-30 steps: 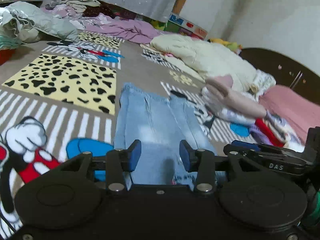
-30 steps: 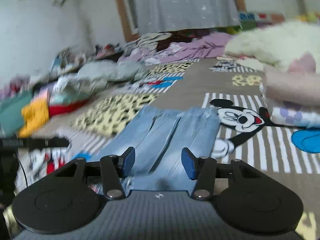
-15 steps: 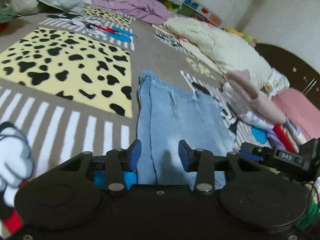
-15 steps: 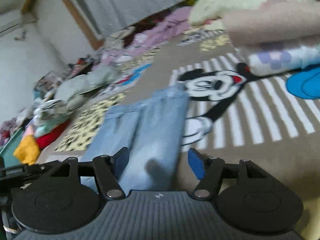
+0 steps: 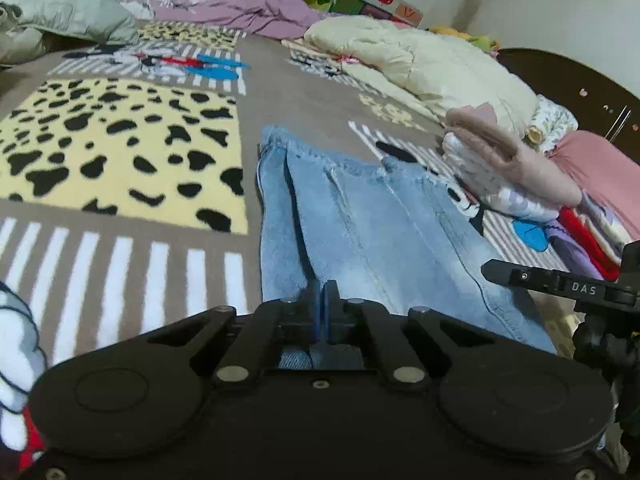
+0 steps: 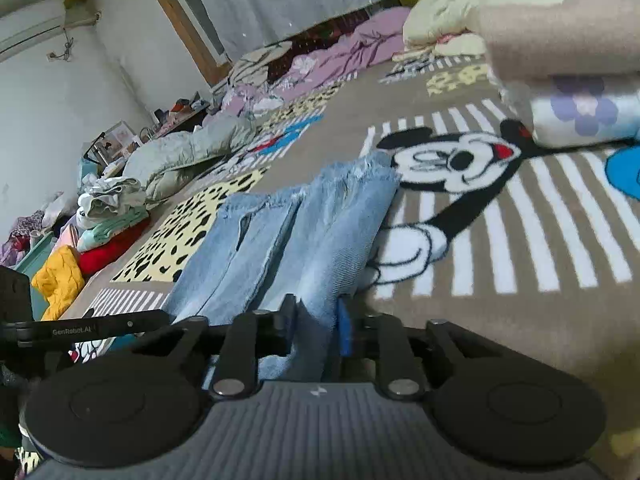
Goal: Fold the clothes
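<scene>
Seemingly soft, faded denim jeans (image 5: 360,216), creased.

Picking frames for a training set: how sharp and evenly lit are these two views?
Left wrist view: jeans fairly sharp, soft even light, fisheye bending at the edges. Right wrist view: pink folded pile at top right blurred, jeans mildly soft, dark corner vignetting.
</scene>
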